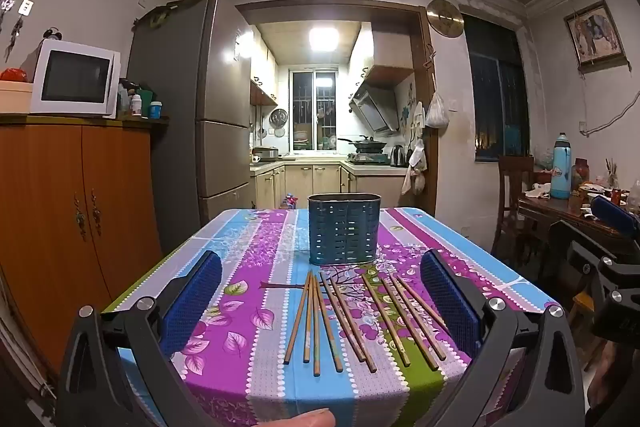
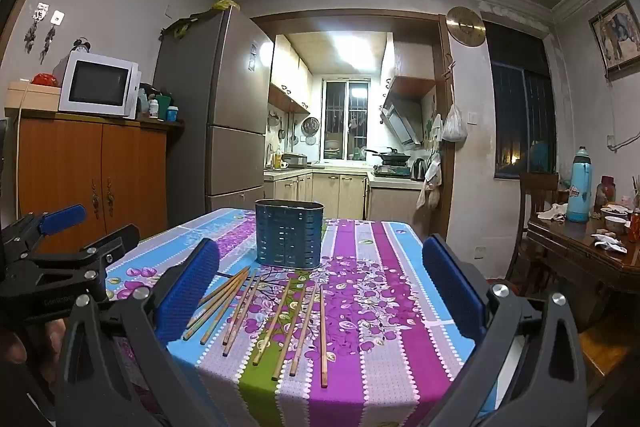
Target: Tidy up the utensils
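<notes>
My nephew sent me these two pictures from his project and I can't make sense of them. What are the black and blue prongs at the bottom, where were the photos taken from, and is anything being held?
There is no robot here: a person holds a hand-operated gripper in each hand, and each carries a wide-angle camera looking forward along its two fingers. One picture comes from the left gripper, the other from the right gripper. The blue-padded prongs are those fingers, spread wide open in both views. Nothing is held. On the table's flowered tablecloth lie loose wooden chopsticks, and behind them stands a blue perforated utensil holder. Each gripper also shows at the edge of the other's picture.
</notes>
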`<state>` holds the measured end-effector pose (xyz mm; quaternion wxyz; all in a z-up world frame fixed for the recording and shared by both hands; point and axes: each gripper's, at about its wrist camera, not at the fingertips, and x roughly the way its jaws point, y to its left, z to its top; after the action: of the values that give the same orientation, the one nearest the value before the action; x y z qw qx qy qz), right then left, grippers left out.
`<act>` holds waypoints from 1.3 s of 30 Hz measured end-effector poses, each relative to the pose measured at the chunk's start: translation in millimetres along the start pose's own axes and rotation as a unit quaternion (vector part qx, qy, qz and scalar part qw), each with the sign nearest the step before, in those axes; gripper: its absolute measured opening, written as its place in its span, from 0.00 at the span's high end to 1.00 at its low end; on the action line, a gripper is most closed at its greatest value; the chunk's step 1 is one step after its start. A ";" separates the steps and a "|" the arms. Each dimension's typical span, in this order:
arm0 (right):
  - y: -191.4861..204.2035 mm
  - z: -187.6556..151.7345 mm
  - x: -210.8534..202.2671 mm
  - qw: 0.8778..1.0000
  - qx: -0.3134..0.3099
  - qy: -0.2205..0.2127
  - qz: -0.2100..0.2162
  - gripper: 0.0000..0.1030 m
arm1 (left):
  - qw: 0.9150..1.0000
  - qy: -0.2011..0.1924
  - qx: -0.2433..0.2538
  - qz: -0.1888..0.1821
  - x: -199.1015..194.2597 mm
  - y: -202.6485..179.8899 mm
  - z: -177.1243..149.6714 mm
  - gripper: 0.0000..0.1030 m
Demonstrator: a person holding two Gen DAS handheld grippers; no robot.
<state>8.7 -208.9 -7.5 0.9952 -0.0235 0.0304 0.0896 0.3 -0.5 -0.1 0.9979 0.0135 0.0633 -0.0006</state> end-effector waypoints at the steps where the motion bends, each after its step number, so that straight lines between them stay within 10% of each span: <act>1: 0.0 0.0 0.2 1.000 0.001 0.001 0.000 0.05 | 1.000 -0.002 -0.002 0.000 -0.2 0.2 0.0 0.03; 39: 0.7 -3.4 10.1 1.000 -0.002 0.002 -0.001 0.05 | 1.000 0.003 0.001 -0.001 5.5 -2.9 -4.0 0.03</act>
<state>18.3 -206.6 -11.6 0.9952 -0.0252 0.0321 0.0891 5.2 -3.2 -4.8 0.9977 0.0141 0.0667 -0.0017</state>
